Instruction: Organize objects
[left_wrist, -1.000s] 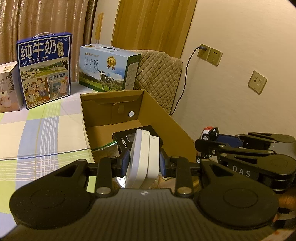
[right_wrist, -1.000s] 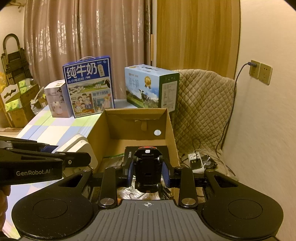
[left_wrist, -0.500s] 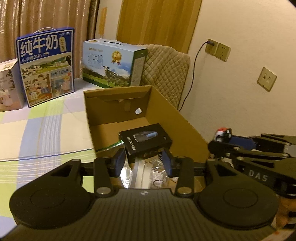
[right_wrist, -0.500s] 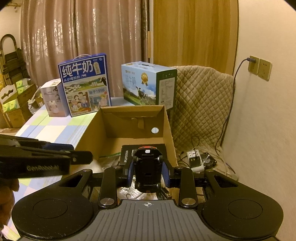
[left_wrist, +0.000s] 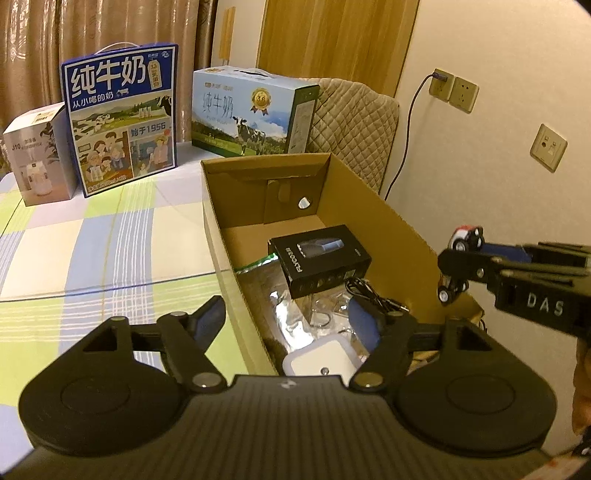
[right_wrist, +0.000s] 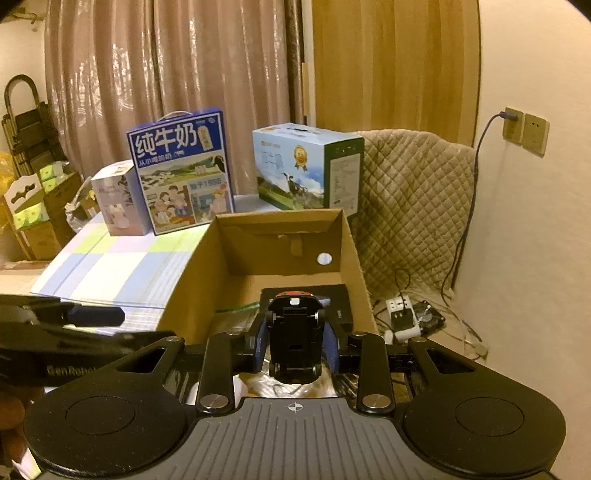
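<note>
1. Small white carton (left_wrist: 37, 155), at ten o'clock on the checked tablecloth (left_wrist: 110, 236), stood upright.
2. Blue milk carton (left_wrist: 120, 118), at eleven o'clock, stood just beside the white one.
3. Left gripper (left_wrist: 291, 317) had its tongs spread wide apart, holding nothing, above the near left wall of the cardboard box (left_wrist: 221, 236).
4. White charger (left_wrist: 319, 360) lay flat on the box floor at six o'clock, below the parted tongs.
5. Black packet (left_wrist: 319, 262) lay inside the box at its centre, on crinkled foil wrap (left_wrist: 273, 295), with a black cable (left_wrist: 369, 291) beside it.
6. Pale milk carton (left_wrist: 251, 110), at twelve o'clock, stood behind the box.
7. Right gripper (right_wrist: 293, 343) had its tongs clamped on a toy car (right_wrist: 293, 339), held nose-up over the box's near end; from the left camera, the car (left_wrist: 460, 262) appeared at three o'clock above the right wall.
</note>
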